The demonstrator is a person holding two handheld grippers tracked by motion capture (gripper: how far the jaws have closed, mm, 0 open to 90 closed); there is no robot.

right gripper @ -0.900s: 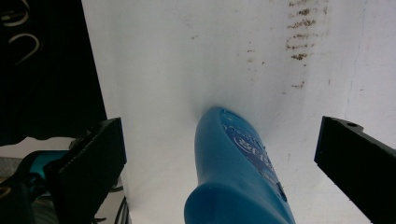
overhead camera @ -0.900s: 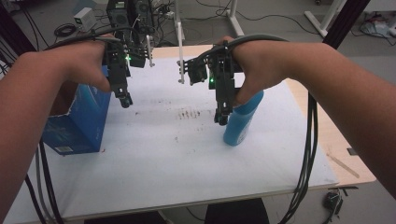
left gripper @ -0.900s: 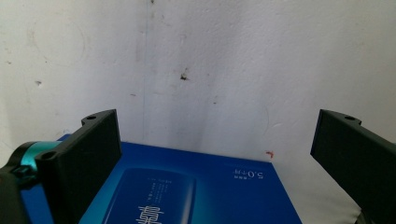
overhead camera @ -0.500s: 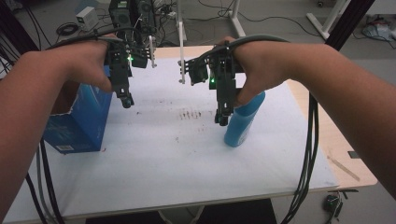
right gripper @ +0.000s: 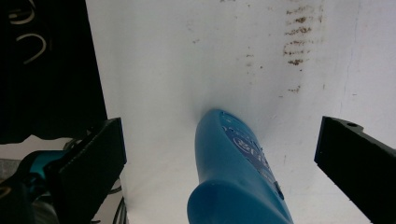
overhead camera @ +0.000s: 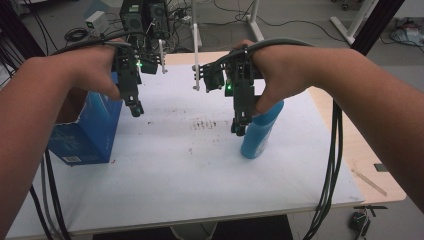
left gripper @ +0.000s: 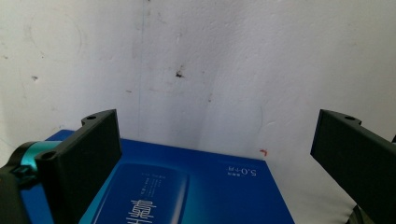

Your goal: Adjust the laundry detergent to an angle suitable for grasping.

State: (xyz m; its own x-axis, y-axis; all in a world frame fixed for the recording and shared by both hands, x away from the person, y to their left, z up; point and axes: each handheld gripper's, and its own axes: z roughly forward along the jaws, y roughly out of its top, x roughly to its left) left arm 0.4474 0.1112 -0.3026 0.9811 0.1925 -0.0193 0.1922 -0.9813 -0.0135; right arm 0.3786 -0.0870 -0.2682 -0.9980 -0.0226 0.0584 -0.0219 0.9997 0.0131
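Nearest the person's side of the table (overhead camera: 200,195), two forearms come in over the white sheet, each hand carrying a gripper with a cable trailing back off the edge. Under the right hand, the right gripper (overhead camera: 239,129) points down beside a blue bottle (overhead camera: 261,131), which stands on the sheet right of the middle, its top leaning toward the hand. Seen along that gripper's own jaws, the bottle (right gripper: 236,172) sits in the gap between them with white sheet showing on both sides, so the jaws stand wide and do not press on it. At the left edge of the table a blue box (overhead camera: 87,132) stands upright, well apart from the bottle. Above and just beside it hangs the left gripper (overhead camera: 136,108), jaws spread wide with nothing between them; its own view looks down on the box's printed face (left gripper: 187,191). Between the two grippers a patch of brown smudges (overhead camera: 204,123) marks the sheet. Beyond the far edge stand black equipment (overhead camera: 145,20) and loose cables on the floor.
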